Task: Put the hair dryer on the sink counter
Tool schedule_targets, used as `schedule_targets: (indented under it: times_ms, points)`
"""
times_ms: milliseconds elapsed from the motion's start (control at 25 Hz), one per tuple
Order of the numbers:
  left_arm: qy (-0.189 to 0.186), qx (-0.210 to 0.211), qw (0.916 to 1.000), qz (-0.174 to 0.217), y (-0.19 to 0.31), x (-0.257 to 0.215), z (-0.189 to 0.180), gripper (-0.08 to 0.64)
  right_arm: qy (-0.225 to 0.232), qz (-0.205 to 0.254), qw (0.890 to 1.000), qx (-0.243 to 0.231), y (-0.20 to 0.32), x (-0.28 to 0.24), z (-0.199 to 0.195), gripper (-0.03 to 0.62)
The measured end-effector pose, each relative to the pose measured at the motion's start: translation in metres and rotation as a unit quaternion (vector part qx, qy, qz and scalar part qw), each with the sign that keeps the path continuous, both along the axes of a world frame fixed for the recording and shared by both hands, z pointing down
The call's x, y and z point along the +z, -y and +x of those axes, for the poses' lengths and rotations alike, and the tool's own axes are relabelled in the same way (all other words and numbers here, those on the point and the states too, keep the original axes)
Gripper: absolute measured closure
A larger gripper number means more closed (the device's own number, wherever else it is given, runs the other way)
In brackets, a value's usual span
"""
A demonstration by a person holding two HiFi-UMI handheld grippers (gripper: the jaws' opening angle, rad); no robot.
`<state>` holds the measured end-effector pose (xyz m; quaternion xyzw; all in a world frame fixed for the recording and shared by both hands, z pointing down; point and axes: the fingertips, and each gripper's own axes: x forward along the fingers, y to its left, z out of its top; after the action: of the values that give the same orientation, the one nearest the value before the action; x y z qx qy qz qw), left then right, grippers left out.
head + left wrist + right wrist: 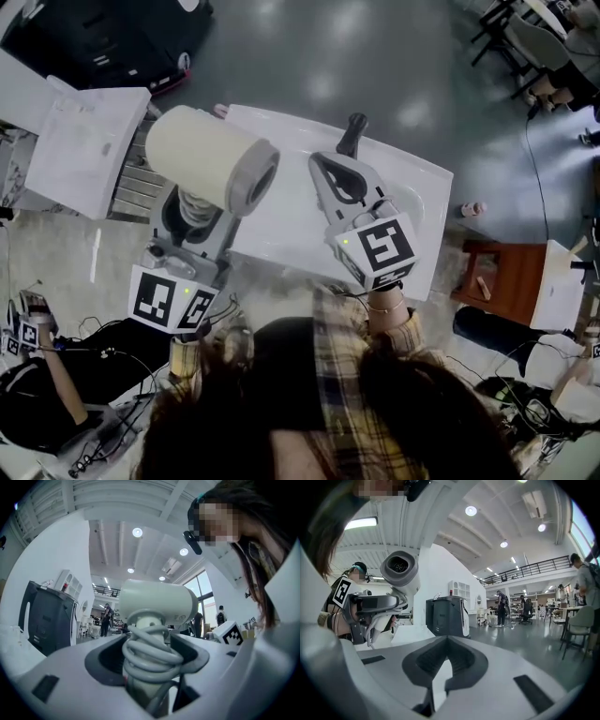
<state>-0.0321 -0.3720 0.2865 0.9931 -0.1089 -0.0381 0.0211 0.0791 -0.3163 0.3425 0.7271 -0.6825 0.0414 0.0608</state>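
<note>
A person carries the dryer (211, 155) toward the white bench (412, 187), with placing not yet begun. The left gripper (194, 208) holds the dryer upright at centre left of the head view, above the bench's left end and clear of its top. Its fingers (75, 667) are clamped on the handle, over the coiled cord (152, 651). The right gripper (342, 173) hovers mid-frame over the bench near the tap (353, 133). Its fingers (511, 677) are drawn all but together on nothing. The likely next move is to lower the dryer onto bare bench, then release the handle.
</note>
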Motion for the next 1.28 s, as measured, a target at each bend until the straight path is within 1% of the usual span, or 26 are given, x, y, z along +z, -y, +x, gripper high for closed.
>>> schedule_targets:
  times_ms: [160,360,560,680,840,1080,1280]
  points:
    - [0.006,0.019,0.9998,-0.006,0.02,0.001,0.017,0.261,0.006,-0.006,1.0,0.023,0.011,0.0,0.015,0.577]
    - [0.011,0.057,0.9983,-0.009,0.036,0.002,0.038,0.261,0.01,-0.017,0.998,0.062,0.015,0.002,0.031,0.577]
    - [0.023,0.101,0.9946,-0.003,0.053,0.003,0.067,0.261,0.015,-0.029,0.994,0.104,0.022,0.004,0.05,0.577]
    - [0.029,0.121,0.9923,0.001,0.063,0.005,0.079,0.261,0.015,-0.034,0.992,0.122,0.025,0.003,0.056,0.577]
    - [0.039,0.136,0.9899,0.009,0.079,0.012,0.091,0.261,0.013,-0.039,0.99,0.134,0.032,0.007,0.059,0.577]
    - [0.063,0.162,0.9842,0.035,0.092,0.025,0.11,0.261,0.012,-0.05,0.988,0.148,0.038,0.013,0.071,0.577]
    - [0.093,0.178,0.9783,0.05,0.097,0.036,0.123,0.261,0.014,-0.055,0.986,0.154,0.044,0.016,0.076,0.577]
